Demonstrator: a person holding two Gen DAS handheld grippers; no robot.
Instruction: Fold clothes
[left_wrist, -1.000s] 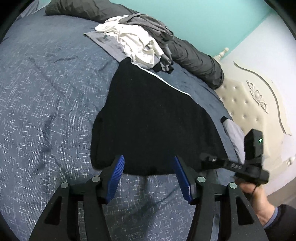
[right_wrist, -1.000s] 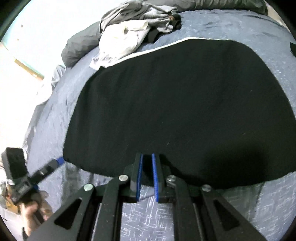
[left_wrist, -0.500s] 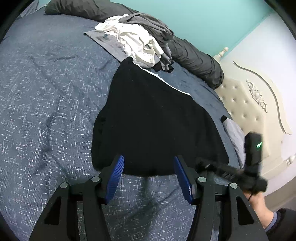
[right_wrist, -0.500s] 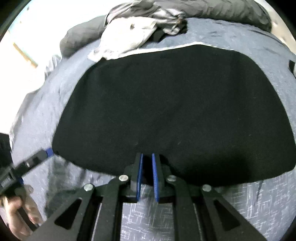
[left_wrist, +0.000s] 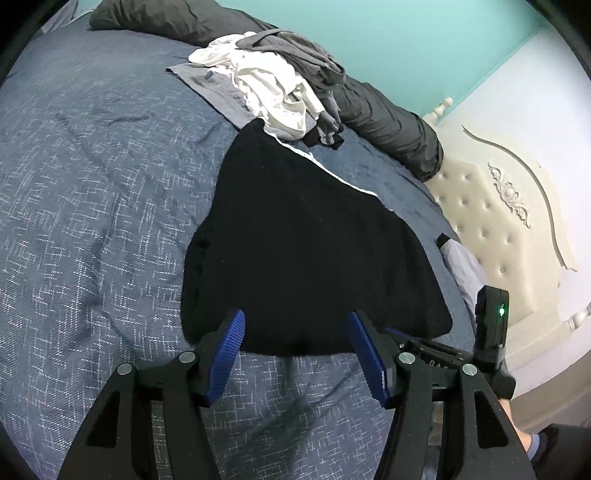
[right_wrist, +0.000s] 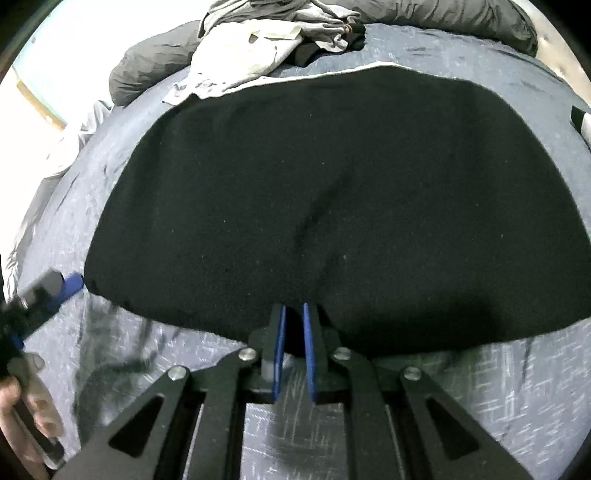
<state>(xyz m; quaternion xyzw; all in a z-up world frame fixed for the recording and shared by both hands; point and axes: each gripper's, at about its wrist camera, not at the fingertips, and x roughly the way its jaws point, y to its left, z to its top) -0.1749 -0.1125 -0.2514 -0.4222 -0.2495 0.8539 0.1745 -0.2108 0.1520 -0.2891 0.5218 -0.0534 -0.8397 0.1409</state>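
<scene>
Meanwhile, in the left wrist view, the left gripper (left_wrist: 295, 356) is hovering over the near edge of the black garment (left_wrist: 306, 251), its blue pads (left_wrist: 229, 354) standing wide apart with nothing between them. Its jaws have just been opening a little further. The garment is lying flat and spread on the blue bedspread (left_wrist: 92, 206), reaching toward a heap of unfolded clothes (left_wrist: 273, 81) at the far side, which overlaps its far corner. A long dark roll (left_wrist: 388, 122) is lying behind the heap, along the teal wall. At the lower right the right gripper (left_wrist: 402, 338) is reaching in at the garment's near corner, though its tips are hidden behind the left one's arm.

Turning to the right wrist view, the right gripper (right_wrist: 293, 323) is pointing steeply down at the garment's (right_wrist: 332, 184) near hem, its jaws nearly together. Dark cloth seems to be sitting between the pads, but whether it is truly pinched is hard to tell. At the far left the left gripper (right_wrist: 64, 286) is showing, blurred, beside the garment's left corner.

Judging by this, folding is only beginning: the black garment is laid out but no fold is made, and the heap is waiting untouched.
</scene>
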